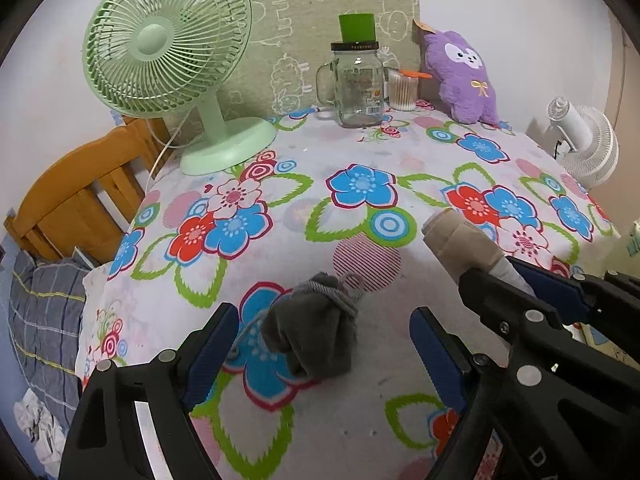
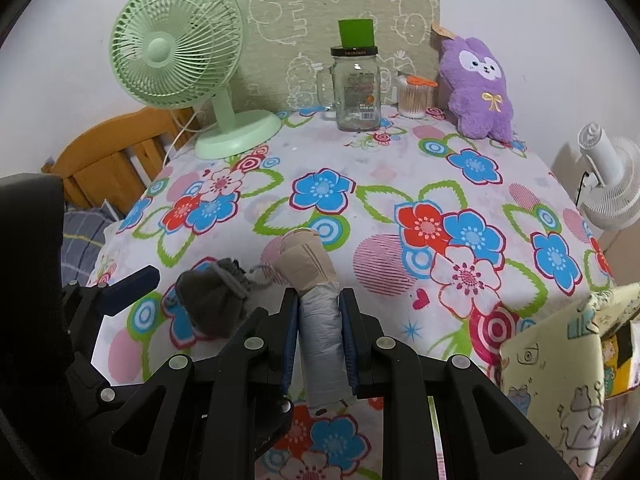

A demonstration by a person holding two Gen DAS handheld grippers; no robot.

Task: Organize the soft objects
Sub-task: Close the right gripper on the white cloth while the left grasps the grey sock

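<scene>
A dark grey rolled sock bundle [image 1: 310, 330] lies on the floral tablecloth [image 1: 360, 148], between the fingers of my left gripper [image 1: 326, 346], which is open around it without touching. My right gripper [image 2: 319, 330] is shut on a rolled beige and light grey sock [image 2: 318, 308], its beige end pointing away. That roll also shows in the left wrist view [image 1: 464, 248], at the right, held by the right gripper [image 1: 520, 284]. The grey bundle shows in the right wrist view [image 2: 214, 302], left of the held roll. A purple plush toy [image 1: 464, 74] leans against the back wall.
A green desk fan [image 1: 168, 40] stands at the back left. A glass jar mug [image 1: 356, 84] with a green cup on top and a cotton swab container [image 1: 403, 90] stand at the back. A cartoon-printed box [image 2: 568, 364] is at the right edge. A white fan [image 1: 588, 140] is off the table.
</scene>
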